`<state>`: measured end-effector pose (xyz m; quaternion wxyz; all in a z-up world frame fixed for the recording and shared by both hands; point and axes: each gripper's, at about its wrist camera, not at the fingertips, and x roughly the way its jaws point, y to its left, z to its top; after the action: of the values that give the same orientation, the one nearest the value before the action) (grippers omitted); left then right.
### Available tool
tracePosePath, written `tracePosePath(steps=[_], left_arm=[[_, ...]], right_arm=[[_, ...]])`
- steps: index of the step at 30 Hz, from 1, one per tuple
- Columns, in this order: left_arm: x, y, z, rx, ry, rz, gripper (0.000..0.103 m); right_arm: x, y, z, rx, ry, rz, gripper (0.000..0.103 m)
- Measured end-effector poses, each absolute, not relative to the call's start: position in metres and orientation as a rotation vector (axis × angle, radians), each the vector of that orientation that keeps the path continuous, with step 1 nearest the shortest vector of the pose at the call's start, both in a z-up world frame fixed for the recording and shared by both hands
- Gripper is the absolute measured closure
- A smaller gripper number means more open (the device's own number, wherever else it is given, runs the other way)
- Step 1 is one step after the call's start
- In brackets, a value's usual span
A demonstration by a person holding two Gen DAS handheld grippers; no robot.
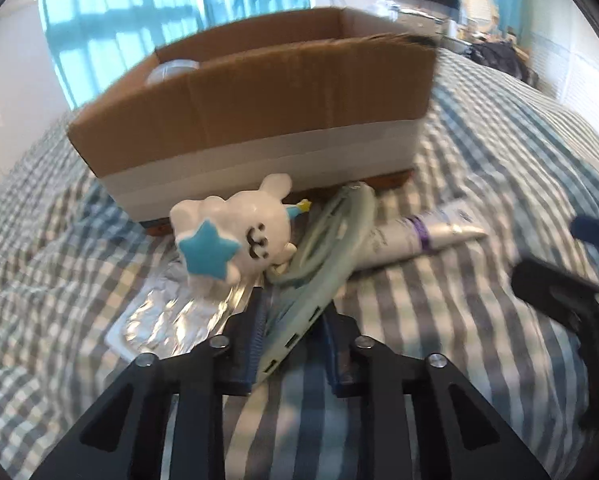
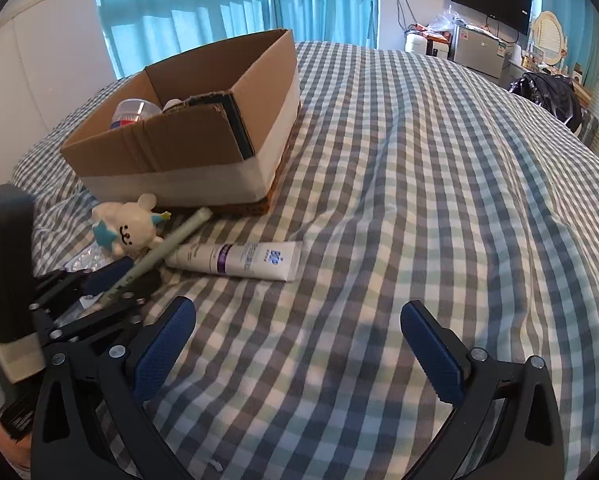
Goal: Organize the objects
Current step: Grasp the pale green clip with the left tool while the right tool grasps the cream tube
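My left gripper (image 1: pixel 293 312) is shut on a pale green USB hub (image 1: pixel 299 320) with a coiled cable (image 1: pixel 331 236), lying low over the checked bedspread; it also shows in the right wrist view (image 2: pixel 139 268). A white bunny toy (image 1: pixel 235 228) with a blue star lies on a foil pack (image 1: pixel 171 316) just ahead, in front of the cardboard box (image 1: pixel 259 92). A white cream tube (image 1: pixel 427 236) lies to the right. My right gripper (image 2: pixel 299 320) is open and empty above the bedspread, near the tube (image 2: pixel 239 260).
The box (image 2: pixel 195 140) holds a clear plastic cup (image 2: pixel 133 112) and a dark flat item. The checked bedspread (image 2: pixel 419 200) stretches to the right. A TV, a shelf and clutter stand at the far right wall.
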<state>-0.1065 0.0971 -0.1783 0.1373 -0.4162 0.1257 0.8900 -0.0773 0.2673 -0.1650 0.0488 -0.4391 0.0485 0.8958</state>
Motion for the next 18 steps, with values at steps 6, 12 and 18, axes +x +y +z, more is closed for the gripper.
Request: tracePosePath(steps=[6,12,18], left_arm=[[-0.078,0.06,-0.143,-1.152,0.274,2.613,0.094],[-0.082,0.01,-0.113,-1.169,0.104,2.642,0.095],[-0.085,-0.007,-0.109,-1.18,0.06,2.665,0.095]], right_arm=[[-0.064,0.265,-0.155,-1.303,0.132,2.748,0.0],[-0.061,0.248,-0.14,-1.286,0.075,2.803,0.0],[-0.079,0.225,-0.126,-1.299,-0.097,2.865,0.0]])
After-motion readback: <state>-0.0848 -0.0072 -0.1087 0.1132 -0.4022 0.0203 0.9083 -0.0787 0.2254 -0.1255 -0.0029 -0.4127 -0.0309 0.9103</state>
